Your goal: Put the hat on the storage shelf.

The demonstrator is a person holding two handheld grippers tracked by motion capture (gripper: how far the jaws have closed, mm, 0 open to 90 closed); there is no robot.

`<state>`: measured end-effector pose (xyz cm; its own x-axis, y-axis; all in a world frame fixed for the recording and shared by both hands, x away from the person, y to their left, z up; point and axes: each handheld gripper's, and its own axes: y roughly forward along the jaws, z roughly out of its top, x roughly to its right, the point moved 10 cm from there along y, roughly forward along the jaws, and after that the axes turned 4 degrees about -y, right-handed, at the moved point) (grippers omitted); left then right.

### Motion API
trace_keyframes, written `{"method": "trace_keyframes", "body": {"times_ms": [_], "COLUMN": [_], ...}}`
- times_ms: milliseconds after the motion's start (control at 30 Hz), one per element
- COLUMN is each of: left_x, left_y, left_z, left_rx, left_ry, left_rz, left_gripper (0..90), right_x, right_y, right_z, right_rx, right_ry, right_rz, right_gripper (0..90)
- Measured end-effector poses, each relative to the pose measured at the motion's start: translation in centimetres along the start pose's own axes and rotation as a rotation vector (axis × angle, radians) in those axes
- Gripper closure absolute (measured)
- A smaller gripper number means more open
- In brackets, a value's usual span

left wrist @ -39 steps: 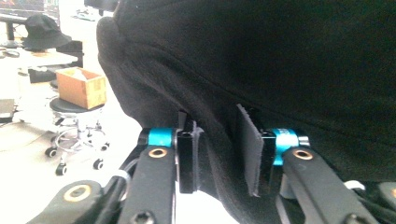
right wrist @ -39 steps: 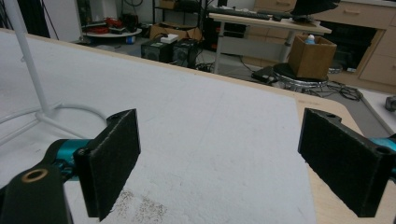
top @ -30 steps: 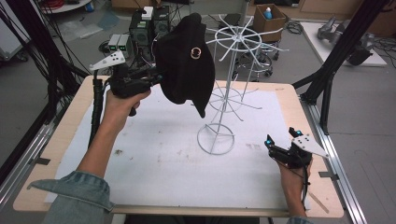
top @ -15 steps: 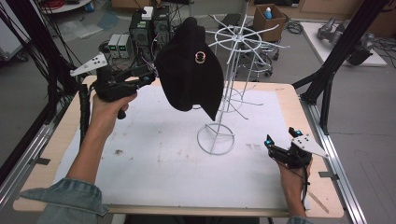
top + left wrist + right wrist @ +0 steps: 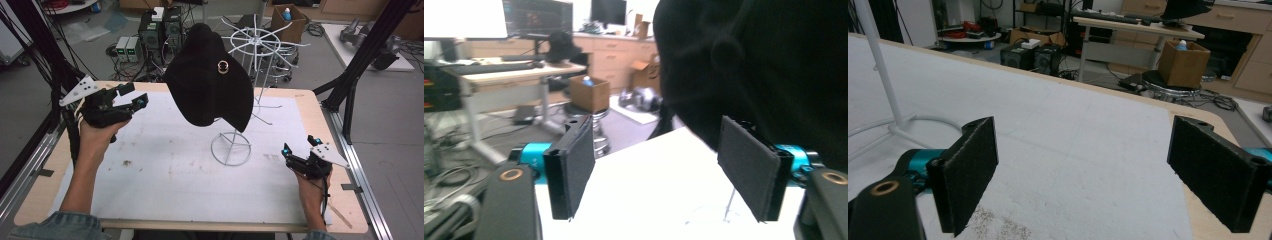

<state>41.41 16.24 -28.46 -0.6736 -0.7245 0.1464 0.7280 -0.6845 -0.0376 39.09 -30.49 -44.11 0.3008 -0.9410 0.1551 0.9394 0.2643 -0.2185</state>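
Observation:
A black hat (image 5: 210, 85) with a small gold ring hangs on a white wire rack (image 5: 231, 148) at the middle of the table. My left gripper (image 5: 133, 96) hovers to the hat's left, apart from it. Its jaws have just been opening and nothing is between them. In the left gripper view the hat (image 5: 764, 60) looms past the right pad, and the left gripper (image 5: 659, 170) stands open. My right gripper (image 5: 298, 145) rests low at the table's right, open and empty. Seen from the right gripper (image 5: 1098, 175), the rack's base (image 5: 878, 75) is at far left.
A white mat (image 5: 165, 170) covers the wooden table (image 5: 320, 115). Black frame posts (image 5: 360, 65) rise at both back corners. Electronics boxes (image 5: 160, 30) and a cardboard box (image 5: 289, 17) sit on the floor behind the table.
My left gripper has let go of the hat and drawn back to the left and a little down, its jaws opening. The hat has swung back under the rack. The right hand stayed put.

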Motion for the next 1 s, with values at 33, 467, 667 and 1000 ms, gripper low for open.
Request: {"method": "trace_keyframes", "body": {"times_ms": [33,467,667,1000], "left_x": [0.0,-2.1,-2.9,-3.4], "left_y": [-0.3,-2.9,-3.7,-3.9], "left_z": [-0.4,-7.3,-9.1,-10.4], "left_rx": [-0.007,-0.065,-0.078,-0.103], "left_ry": [0.01,0.054,0.074,0.11], "left_rz": [0.015,0.202,0.261,0.294], "left_gripper": [28.8,20.7,19.8,19.5], "right_x": [0.0,-0.2,-0.2,-0.4], "right_y": [0.0,0.0,0.0,0.0], "right_z": [0.0,0.1,0.1,0.0], "right_rx": [-0.001,-0.004,-0.007,-0.01], "right_ry": [-0.002,-0.009,-0.013,-0.012], "right_rz": [0.0,-0.005,-0.007,0.001], "right_gripper": [12.1,12.0,12.0,11.9]}}
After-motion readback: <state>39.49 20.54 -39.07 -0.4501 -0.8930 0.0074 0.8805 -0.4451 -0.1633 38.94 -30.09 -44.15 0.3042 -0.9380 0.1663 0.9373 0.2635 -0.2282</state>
